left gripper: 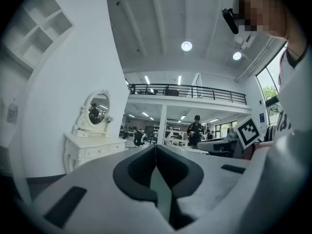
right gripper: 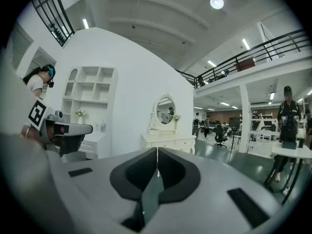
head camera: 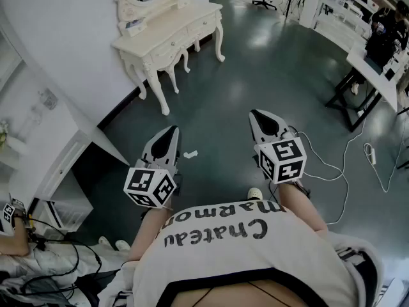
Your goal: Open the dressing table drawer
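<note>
Well apart from dressing table [head camera: 167, 36]: left gripper [head camera: 171, 130], right gripper [head camera: 257, 114] both pressed together (empty); shirt [head camera: 217, 254] reads "Chateau Marmon"

Open office hall (desks [head camera: 377, 78], mezzanine [left gripper: 187, 89])

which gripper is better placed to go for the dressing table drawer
Left, marginally. In the head view the left gripper is on the side of the dressing table, the right gripper further off. Both sets of jaws are shut and empty, and the table stands well ahead across the floor.
</note>
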The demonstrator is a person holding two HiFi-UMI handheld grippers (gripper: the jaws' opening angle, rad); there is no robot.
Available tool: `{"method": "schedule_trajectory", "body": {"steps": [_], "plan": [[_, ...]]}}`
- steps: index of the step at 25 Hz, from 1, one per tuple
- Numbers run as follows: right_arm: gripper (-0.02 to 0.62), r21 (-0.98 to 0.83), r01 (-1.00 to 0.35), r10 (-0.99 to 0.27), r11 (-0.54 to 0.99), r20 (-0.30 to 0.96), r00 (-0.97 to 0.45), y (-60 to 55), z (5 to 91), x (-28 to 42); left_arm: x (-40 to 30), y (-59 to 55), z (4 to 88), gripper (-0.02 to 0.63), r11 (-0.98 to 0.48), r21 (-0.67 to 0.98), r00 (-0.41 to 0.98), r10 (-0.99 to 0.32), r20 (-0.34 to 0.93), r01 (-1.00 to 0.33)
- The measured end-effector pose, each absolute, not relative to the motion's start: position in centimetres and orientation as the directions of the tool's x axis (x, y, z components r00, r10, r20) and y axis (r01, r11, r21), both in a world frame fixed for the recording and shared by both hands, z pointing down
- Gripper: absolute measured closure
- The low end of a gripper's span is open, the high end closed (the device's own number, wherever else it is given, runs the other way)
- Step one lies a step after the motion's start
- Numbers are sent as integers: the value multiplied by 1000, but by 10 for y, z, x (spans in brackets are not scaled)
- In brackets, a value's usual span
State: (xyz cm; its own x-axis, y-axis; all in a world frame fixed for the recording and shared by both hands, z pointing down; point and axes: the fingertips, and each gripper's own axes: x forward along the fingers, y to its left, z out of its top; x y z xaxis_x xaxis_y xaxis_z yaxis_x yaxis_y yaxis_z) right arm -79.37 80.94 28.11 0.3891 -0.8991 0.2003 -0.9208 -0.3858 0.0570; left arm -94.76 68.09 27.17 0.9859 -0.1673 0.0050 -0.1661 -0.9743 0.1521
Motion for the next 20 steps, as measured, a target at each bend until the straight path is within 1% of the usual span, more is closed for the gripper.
{"method": "schedule_trajectory", "body": {"steps": [10, 16, 20], "plan": [[566, 45, -920, -891, -390, 235, 390, 797, 297, -789, -948, 668, 287, 583, -970, 177, 986, -162, 32, -166], [565, 45, -914, -883, -403, 243, 401, 789, 302, -766, -936, 656, 294, 583, -964, 196, 984, -177, 32, -180], [565, 51, -917, -883, -396, 253, 396, 770, 306, -739, -916, 640, 292, 583, -965, 193, 984, -173, 34, -176]]}}
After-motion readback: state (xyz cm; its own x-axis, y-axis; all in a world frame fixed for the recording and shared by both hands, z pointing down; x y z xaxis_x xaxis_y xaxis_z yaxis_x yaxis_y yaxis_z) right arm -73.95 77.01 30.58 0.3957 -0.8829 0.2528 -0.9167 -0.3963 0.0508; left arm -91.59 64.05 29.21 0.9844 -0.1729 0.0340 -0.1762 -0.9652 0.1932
